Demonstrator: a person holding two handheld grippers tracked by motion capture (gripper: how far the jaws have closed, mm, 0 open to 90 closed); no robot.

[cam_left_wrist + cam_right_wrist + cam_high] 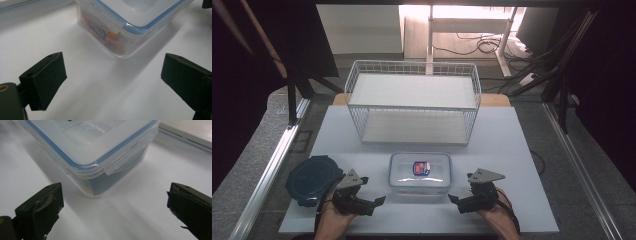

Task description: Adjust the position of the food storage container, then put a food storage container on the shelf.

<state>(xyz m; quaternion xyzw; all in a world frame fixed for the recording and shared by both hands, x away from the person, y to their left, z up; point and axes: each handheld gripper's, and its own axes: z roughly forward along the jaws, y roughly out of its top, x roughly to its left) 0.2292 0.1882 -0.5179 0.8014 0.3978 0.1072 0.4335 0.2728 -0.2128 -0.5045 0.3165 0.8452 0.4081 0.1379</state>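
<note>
1. Near front edge of white table, ahead of white wire basket: clear rectangular plastic container with blue-sealed snap lid, lid on, small blue and orange packet inside.
2. Long axis of container: runs left to right, parallel to basket front.
3. Left gripper: just left-front of container, jaws wide, nothing between, pointed at near-left corner.
4. Right gripper: just right-front of container, jaws wide, empty, aimed at near-right corner; side latch tab appears raised.
5. Both grippers about equally near, each apart from container.
6. Round dark-blue lidded tub: left of container, beside left gripper.
7. Judgement: next move likely inward on short ends.
</note>
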